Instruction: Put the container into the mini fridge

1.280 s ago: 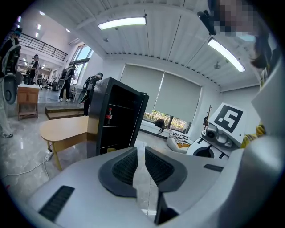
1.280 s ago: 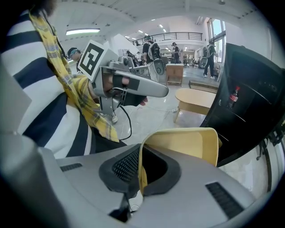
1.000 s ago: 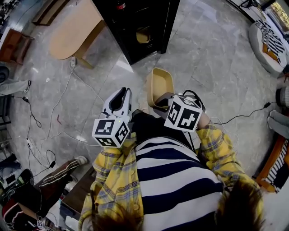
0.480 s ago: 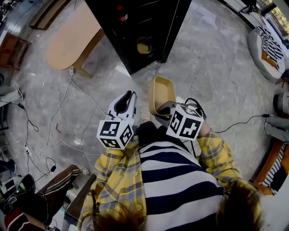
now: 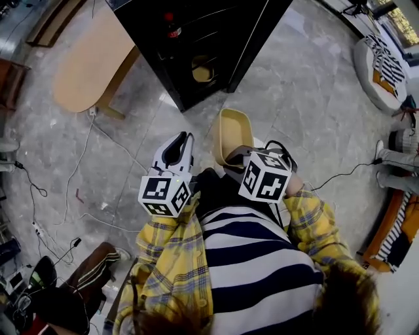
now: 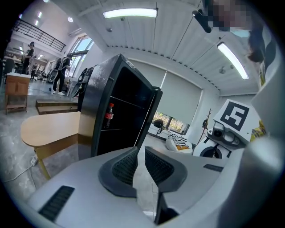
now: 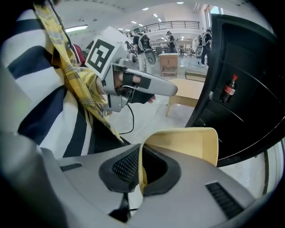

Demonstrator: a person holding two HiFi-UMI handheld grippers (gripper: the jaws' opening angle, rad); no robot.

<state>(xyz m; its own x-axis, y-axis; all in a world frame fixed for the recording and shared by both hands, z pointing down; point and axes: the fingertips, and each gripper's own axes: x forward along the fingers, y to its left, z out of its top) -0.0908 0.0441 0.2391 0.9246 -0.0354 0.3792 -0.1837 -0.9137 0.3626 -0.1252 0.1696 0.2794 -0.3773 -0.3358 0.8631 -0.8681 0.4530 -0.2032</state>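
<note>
A tan plastic container hangs above the floor, its wall pinched in my right gripper. In the right gripper view the pads are shut on the container's near wall. The black mini fridge stands ahead with its inside showing. A cola bottle and a small yellow tub sit inside. My left gripper is held beside the container, to its left. Its pads are nearly together with nothing between them. The fridge and bottle show beyond them.
A rounded wooden table stands left of the fridge. Cables trail over the grey stone floor. A striped cushion lies at the far right. A person's legs are at the lower left.
The fridge has drawn closer and fills more of the top of the head view. Both grippers keep their places in front of the body, the container still in the right one.
</note>
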